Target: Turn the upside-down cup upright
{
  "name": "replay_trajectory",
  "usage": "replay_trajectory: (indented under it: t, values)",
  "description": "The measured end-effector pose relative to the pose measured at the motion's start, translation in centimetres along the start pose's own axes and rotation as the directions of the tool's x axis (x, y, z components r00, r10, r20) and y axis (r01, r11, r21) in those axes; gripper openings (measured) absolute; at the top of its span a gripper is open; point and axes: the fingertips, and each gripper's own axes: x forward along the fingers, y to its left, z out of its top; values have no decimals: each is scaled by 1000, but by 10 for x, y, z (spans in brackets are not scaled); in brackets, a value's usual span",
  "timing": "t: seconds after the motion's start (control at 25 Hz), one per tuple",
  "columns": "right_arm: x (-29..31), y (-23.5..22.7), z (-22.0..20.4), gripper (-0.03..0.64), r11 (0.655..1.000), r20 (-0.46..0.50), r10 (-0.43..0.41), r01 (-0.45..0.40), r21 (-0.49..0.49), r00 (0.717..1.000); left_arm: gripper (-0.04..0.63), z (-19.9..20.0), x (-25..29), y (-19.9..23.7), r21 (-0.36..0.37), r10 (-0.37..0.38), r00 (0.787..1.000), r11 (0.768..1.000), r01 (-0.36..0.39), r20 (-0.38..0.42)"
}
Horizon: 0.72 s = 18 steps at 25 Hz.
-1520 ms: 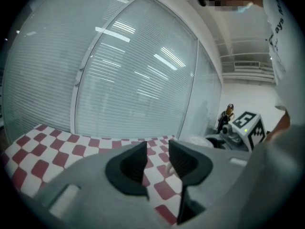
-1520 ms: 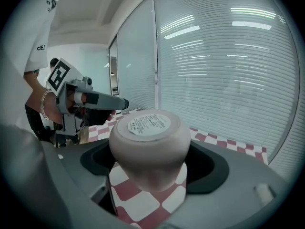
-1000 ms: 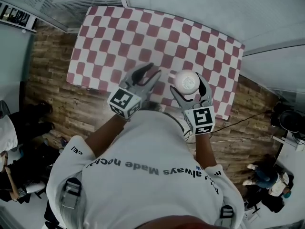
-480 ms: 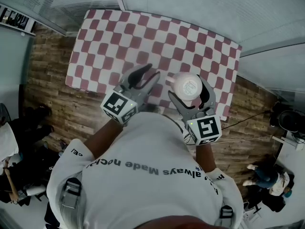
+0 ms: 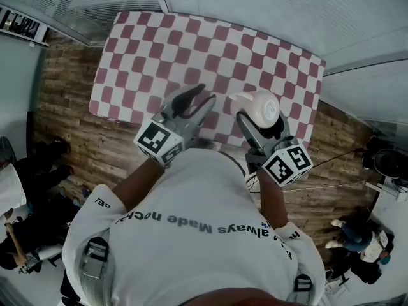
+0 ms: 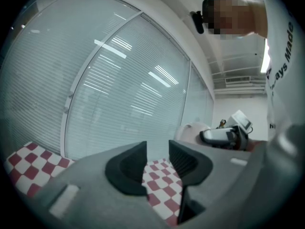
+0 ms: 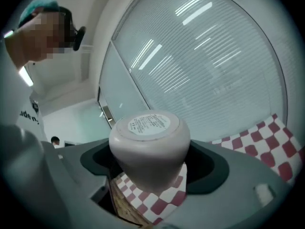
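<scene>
A white cup [image 5: 261, 106] is held off the red-and-white checked table [image 5: 159, 43] by my right gripper [image 5: 261, 117], which is shut on its sides. The cup is tilted, its handle sticking out to the left. In the right gripper view the cup [image 7: 150, 144] fills the gap between the jaws, its labelled base facing up toward the camera. My left gripper [image 5: 205, 93] hovers over the table's near edge to the cup's left, jaws a little apart and empty. The left gripper view has the left gripper [image 6: 157, 149] with only cloth between the pads, and the cup [image 6: 194, 129] at right.
A wooden floor [image 5: 70, 120] surrounds the table. Glass walls with blinds [image 6: 119, 80] stand behind it. People sit or stand at the lower left [image 5: 25, 234] and lower right [image 5: 357, 241] of the head view.
My right gripper has risen and rolled with the cup, so the cup's base now leans over instead of facing straight up. The left gripper lifted slightly, still empty.
</scene>
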Motion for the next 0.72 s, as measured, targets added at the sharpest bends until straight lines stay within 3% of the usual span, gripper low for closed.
replay_trajectory:
  t: [0.08, 0.16, 0.4, 0.52, 0.72]
  values:
    - [1, -2, 2, 437, 992, 33, 32, -36, 120, 999, 147, 2, 0, 0, -3, -4, 1000, 1000, 4, 4]
    - [1, -5, 5, 437, 962, 73, 64, -81, 259, 995, 147, 4, 1, -1, -1, -10, 1000, 1000, 10, 11]
    - [1, -21, 8, 437, 777, 214, 135, -237, 583, 968, 147, 7, -1, -3, 0, -23, 1000, 1000, 23, 17]
    - [0, -23, 6, 437, 710, 247, 137, -269, 651, 959, 147, 7, -2, -5, -1, -29, 999, 1000, 29, 14]
    - [-2, -23, 5, 437, 701, 247, 137, -270, 660, 959, 147, 4, -1, -10, -7, -56, 998, 998, 56, 6]
